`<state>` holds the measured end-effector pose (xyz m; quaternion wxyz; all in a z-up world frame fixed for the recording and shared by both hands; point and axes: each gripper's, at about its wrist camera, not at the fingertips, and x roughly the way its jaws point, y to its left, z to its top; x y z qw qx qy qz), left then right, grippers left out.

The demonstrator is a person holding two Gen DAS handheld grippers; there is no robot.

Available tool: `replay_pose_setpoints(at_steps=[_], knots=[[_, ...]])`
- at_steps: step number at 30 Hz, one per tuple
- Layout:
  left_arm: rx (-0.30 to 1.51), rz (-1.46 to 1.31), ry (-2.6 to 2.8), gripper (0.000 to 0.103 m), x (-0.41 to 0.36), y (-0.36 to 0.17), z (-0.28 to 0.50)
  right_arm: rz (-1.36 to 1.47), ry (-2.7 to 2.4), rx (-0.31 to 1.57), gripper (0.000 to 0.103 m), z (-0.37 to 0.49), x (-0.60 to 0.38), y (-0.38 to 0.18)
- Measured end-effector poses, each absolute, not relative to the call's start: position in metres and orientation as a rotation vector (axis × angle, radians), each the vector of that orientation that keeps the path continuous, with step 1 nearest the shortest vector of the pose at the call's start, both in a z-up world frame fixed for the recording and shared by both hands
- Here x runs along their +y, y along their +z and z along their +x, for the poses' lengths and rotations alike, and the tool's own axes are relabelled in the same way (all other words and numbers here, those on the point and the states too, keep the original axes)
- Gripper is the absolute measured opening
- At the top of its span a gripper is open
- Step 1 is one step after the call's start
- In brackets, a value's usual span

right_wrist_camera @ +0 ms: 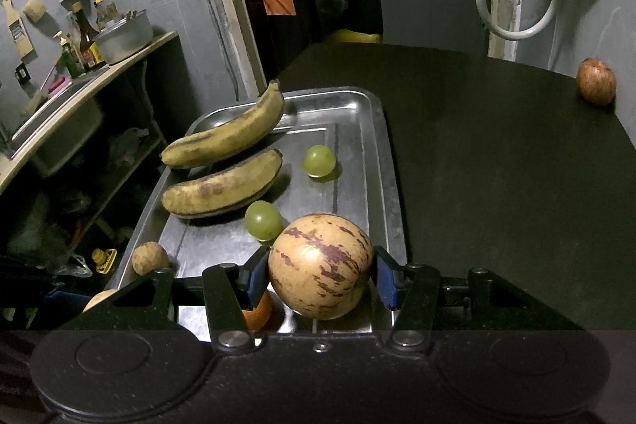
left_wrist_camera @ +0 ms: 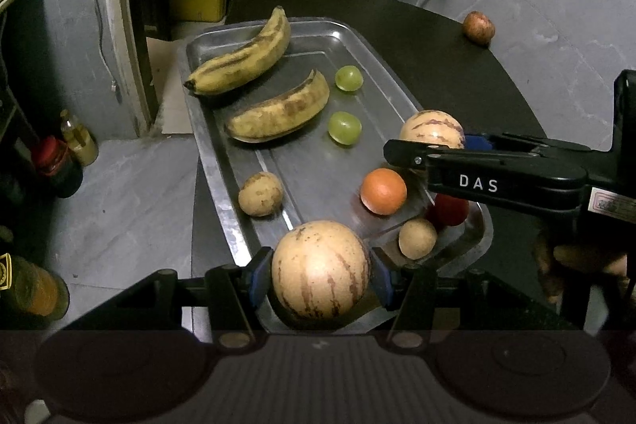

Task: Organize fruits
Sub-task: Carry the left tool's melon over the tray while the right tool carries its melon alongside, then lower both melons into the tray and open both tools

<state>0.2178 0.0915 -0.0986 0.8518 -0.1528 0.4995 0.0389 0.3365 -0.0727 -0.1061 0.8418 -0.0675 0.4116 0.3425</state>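
Note:
A steel tray [left_wrist_camera: 206, 161] on a dark table holds two bananas [left_wrist_camera: 242, 62], two green grapes [left_wrist_camera: 345, 128], an orange [left_wrist_camera: 383, 191], two small brown fruits [left_wrist_camera: 260, 193] and a red fruit [left_wrist_camera: 451, 211]. My left gripper [left_wrist_camera: 320, 277] is shut on a striped melon [left_wrist_camera: 320, 271] over the tray's near end. My right gripper [right_wrist_camera: 322, 275] is shut on a second striped melon [right_wrist_camera: 320, 265] at the tray's right side; it also shows in the left wrist view [left_wrist_camera: 431, 130]. The tray [right_wrist_camera: 381, 161] and bananas [right_wrist_camera: 222, 185] also show in the right wrist view.
A reddish apple [left_wrist_camera: 479, 26] lies alone on the table at the far right, also in the right wrist view [right_wrist_camera: 596, 80]. Bottles [left_wrist_camera: 79, 142] stand on the floor to the left. A shelf with a pot [right_wrist_camera: 123, 36] is at the left.

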Motion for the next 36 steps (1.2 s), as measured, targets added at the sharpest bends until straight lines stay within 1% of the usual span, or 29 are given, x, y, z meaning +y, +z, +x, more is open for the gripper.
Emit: replay_pose_setpoints(at_steps=[25,30,36], knots=[[1.064,-0.34,0.09,0.057,0.089,-0.102,0.218,-0.112,0.722,0.872,0.056,0.337,-0.08,-0.102],[1.058,-0.346,0.093,0.058,0.089,-0.1,0.215,-0.112,0.721,0.871,0.056,0.337,-0.08,-0.101],[1.048,-0.349,0.099,0.063,0.088,-0.095,0.209,-0.11,0.713,0.861,0.059,0.335,-0.085,-0.095]])
